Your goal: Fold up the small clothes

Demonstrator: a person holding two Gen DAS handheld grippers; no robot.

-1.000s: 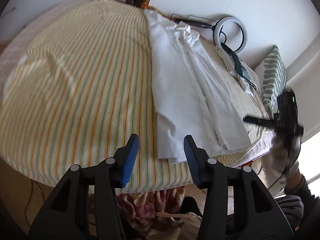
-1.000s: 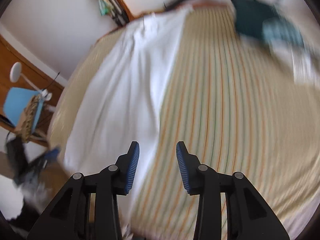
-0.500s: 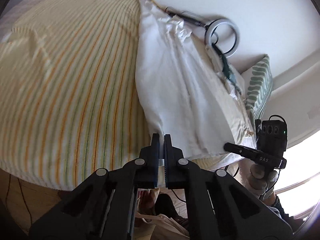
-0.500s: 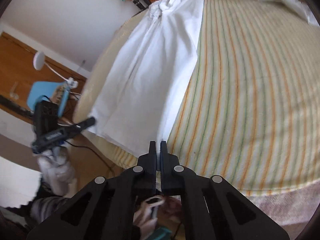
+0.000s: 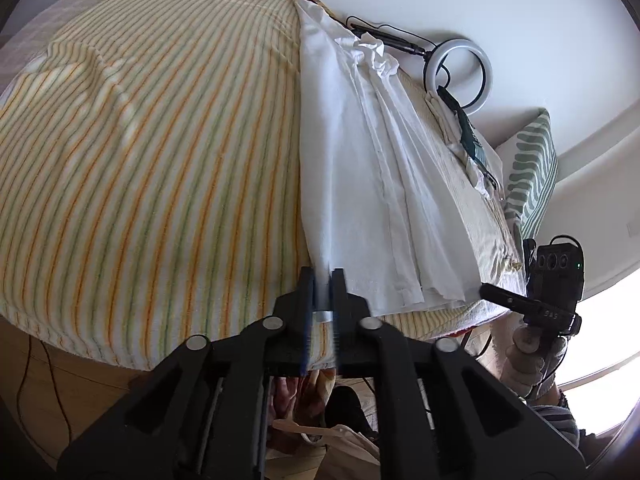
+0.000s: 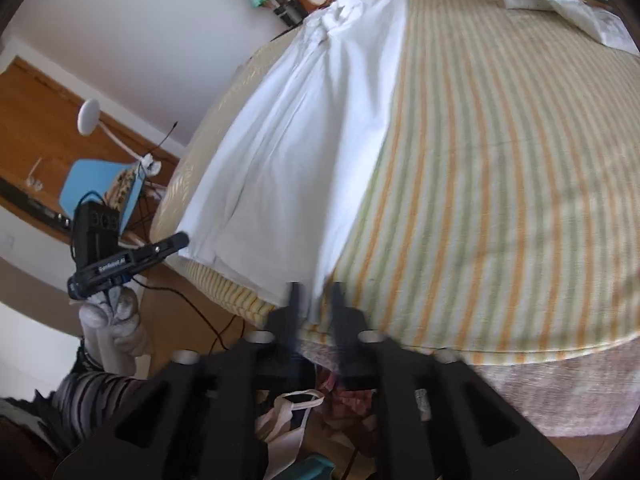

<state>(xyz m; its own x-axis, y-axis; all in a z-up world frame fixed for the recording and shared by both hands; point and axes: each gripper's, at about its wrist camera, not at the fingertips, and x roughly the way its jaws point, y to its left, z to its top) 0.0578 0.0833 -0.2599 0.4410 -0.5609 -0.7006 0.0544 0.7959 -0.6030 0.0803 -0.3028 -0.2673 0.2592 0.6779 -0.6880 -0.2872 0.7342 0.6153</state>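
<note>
white garment (image 5: 360, 184) on striped bed (image 5: 160, 160), both grippers' fingers apparently parted at hem

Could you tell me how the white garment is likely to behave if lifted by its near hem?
The white garment will probably go limp and sag: it lies in soft creases, bunched at the far end. It looks thin, so likely light. The layers stacked at its near hem may slide apart.

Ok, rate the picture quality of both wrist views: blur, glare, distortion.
Left wrist view: mostly sharp, the striped bedspread bulged by the fisheye, the window at lower right blown out. Right wrist view: motion-smeared throughout, the stripes soft, the white garment bright with its folds washed out.
</note>
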